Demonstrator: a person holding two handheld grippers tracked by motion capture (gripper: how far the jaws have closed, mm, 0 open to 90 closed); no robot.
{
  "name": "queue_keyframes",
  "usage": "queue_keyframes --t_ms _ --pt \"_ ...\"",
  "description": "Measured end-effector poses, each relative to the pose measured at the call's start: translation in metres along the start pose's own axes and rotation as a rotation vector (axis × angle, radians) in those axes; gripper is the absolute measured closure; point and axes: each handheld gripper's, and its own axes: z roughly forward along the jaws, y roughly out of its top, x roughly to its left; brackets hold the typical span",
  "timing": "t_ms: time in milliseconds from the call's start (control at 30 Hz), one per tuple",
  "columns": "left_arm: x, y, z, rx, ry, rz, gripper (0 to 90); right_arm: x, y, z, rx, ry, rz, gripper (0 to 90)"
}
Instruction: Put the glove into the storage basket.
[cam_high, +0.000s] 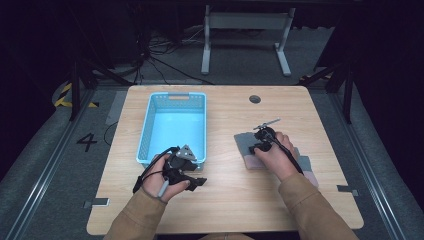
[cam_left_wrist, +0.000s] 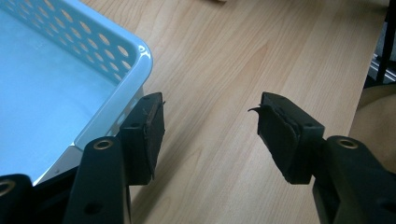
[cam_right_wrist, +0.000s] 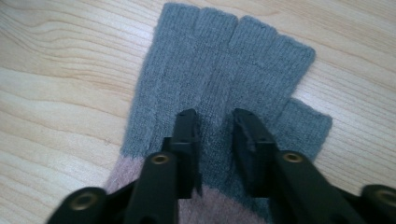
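A grey fingerless knit glove (cam_right_wrist: 219, 56) with a pink cuff lies flat on the wooden table (cam_high: 225, 200), right of centre (cam_high: 243, 141). My right gripper (cam_right_wrist: 215, 116) presses down on its palm area. The jaws are drawn close together with a ridge of the grey knit between them. In the high view the right gripper (cam_high: 261, 146) sits over the glove, with a hand behind it. My left gripper (cam_left_wrist: 208, 112) is open and holds nothing. It hovers over bare wood at the near right corner of the blue basket (cam_left_wrist: 135, 46), low on the table (cam_high: 196, 181).
The light blue perforated basket (cam_high: 150, 120) stands left of centre with nothing in it. A second patch of grey and pink knit (cam_high: 307, 170) lies beside the right forearm. A round grommet (cam_high: 255, 99) sits near the table's far edge.
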Motion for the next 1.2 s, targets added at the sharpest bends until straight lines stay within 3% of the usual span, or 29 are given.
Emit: queue_keyframes --t_ms 33,133,367,400,567,633,733,833,967,1000,1200 --pt "0.0 0.0 0.0 0.003 -0.001 0.0 42.2 -0.003 -0.001 0.0 -0.007 0.017 0.003 80.3" --pt "0.001 0.0 0.0 0.0 0.001 -0.001 42.2 -0.003 -0.002 -0.002 -0.022 0.022 -0.027 85.2" --pt "0.003 0.0 0.0 -0.001 -0.002 -0.004 42.2 -0.006 0.0 -0.018 -0.052 0.053 -0.058 85.9" --pt "0.002 0.0 0.0 -0.001 -0.002 -0.002 42.2 -0.004 -0.001 -0.029 -0.063 0.067 -0.095 85.8" --pt "0.0 0.002 -0.001 -0.007 -0.015 0.004 42.2 0.003 -0.008 -0.044 -0.088 0.082 -0.207 85.4" --pt "-0.001 0.002 -0.001 -0.008 -0.016 0.007 42.2 0.013 -0.018 -0.054 -0.099 0.13 -0.286 85.3" --pt "-0.001 0.003 0.0 -0.007 -0.015 0.006 42.2 0.019 -0.025 -0.059 -0.098 0.172 -0.324 85.2" --pt "-0.001 0.003 0.001 -0.005 -0.016 0.006 42.2 0.031 -0.04 -0.066 -0.095 0.233 -0.424 85.1" --pt "-0.001 0.003 0.003 -0.001 -0.017 0.003 42.1 0.036 -0.049 -0.066 -0.084 0.263 -0.464 85.1" --pt "0.0 0.003 0.004 0.001 -0.019 0.003 42.1 0.039 -0.055 -0.063 -0.073 0.297 -0.497 85.1" --pt "0.0 0.003 0.005 0.006 -0.021 0.006 42.2 0.043 -0.062 -0.05 -0.039 0.321 -0.543 83.6"
